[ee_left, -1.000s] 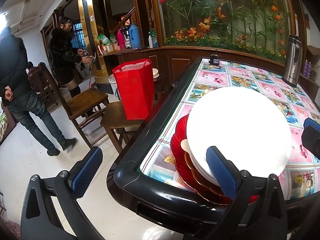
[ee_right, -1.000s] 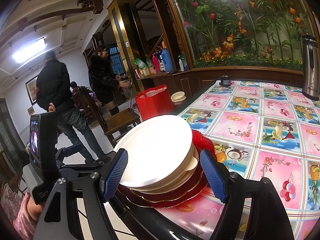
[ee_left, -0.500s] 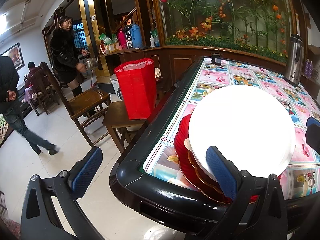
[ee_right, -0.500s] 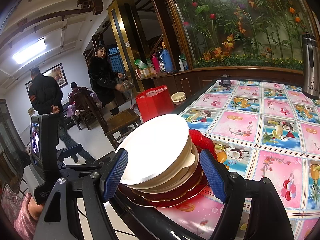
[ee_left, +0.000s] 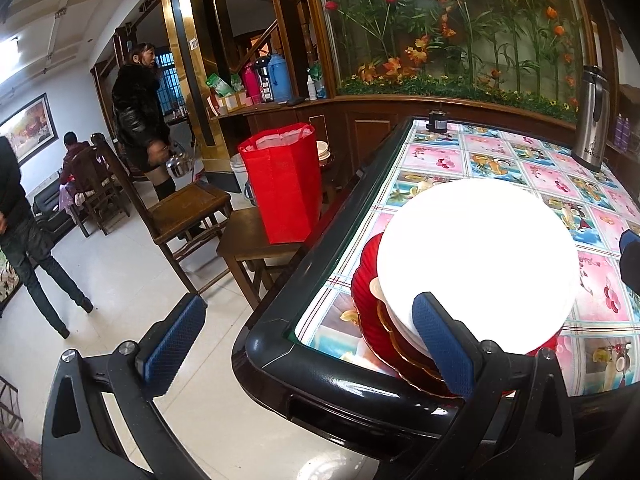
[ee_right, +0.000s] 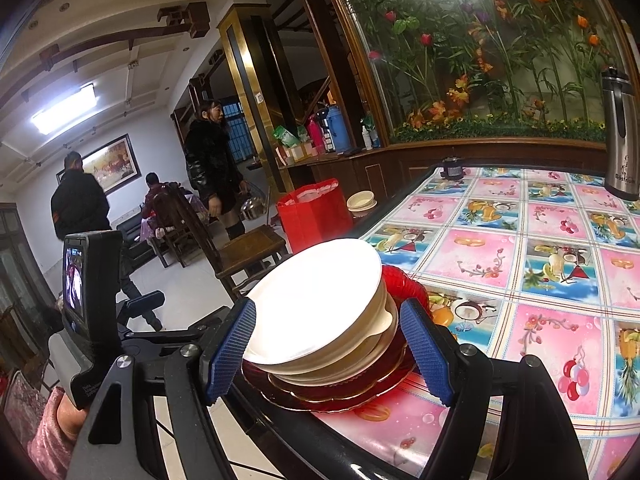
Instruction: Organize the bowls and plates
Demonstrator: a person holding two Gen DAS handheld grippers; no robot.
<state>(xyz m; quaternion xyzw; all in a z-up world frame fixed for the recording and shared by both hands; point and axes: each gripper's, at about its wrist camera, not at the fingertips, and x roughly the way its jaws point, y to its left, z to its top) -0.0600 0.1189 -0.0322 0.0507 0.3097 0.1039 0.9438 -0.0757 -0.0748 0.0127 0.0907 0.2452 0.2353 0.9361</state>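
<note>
Two grippers frame one stack of dishes at the near corner of your table (ee_right: 540,240). Your right gripper (ee_right: 327,354) has its jaws spread wide with the stack sitting between them: a white bowl (ee_right: 316,300) on top, tilted toward the left pad, more cream bowls nested under it, and red plates (ee_right: 340,392) at the bottom. The left pad looks to be touching or almost touching the top bowl's rim; the right pad stands just beside the stack, and you cannot tell whether it makes contact. Nothing is clamped.

Your left gripper (ee_left: 308,344) is also open, wide. Its right finger (ee_left: 442,350) sits in front of the white bowl (ee_left: 480,264) and the red plates (ee_left: 376,320), while its left finger hangs off the table edge over the floor. Nothing lies between these jaws.

Beyond your left jaw, a red bag (ee_left: 282,184) stands on a wooden stool. Far past the stack, a steel thermos (ee_right: 620,132) stands upright on the patterned tablecloth.
</note>
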